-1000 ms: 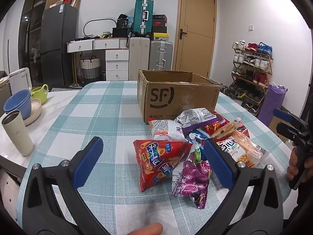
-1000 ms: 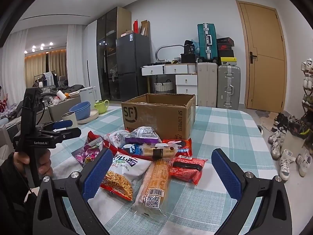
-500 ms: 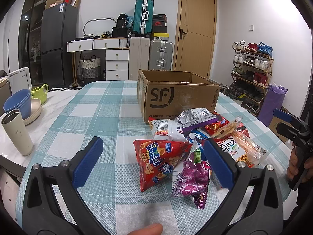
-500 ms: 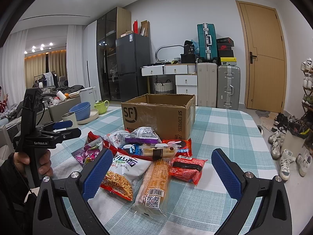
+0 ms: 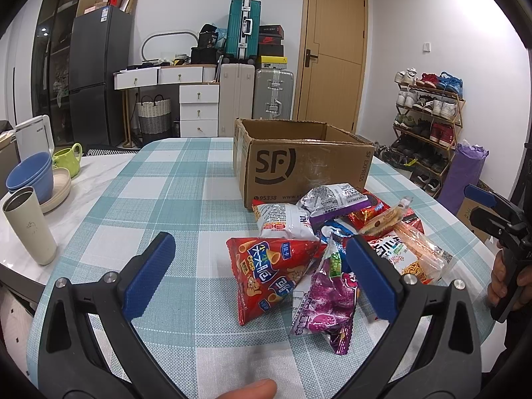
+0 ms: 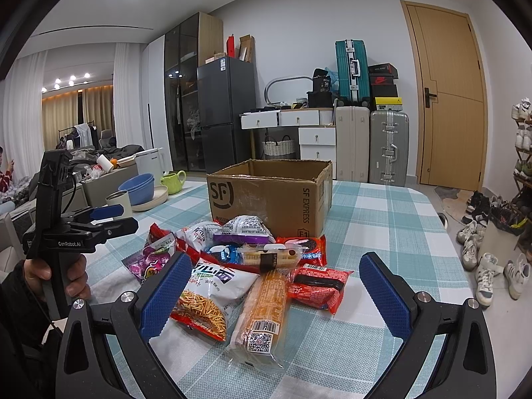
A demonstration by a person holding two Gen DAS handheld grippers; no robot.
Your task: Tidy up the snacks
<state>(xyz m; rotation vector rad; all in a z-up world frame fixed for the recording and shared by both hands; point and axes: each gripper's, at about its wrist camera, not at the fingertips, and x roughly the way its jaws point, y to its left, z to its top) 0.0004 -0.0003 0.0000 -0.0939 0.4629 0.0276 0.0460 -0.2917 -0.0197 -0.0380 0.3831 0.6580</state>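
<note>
A heap of snack packets lies on the checked tablecloth in front of an open cardboard box. In the left wrist view a red chip bag and a purple packet lie nearest. My left gripper hangs open above them, holding nothing. In the right wrist view a noodle-snack bag, a long orange biscuit pack and a red wafer pack lie nearest. My right gripper is open over them and holds nothing.
A beige tumbler, blue bowls on a plate and a green mug stand at the table's left edge. Suitcases, drawers, a fridge and a door fill the back wall. A shoe rack stands right of the table.
</note>
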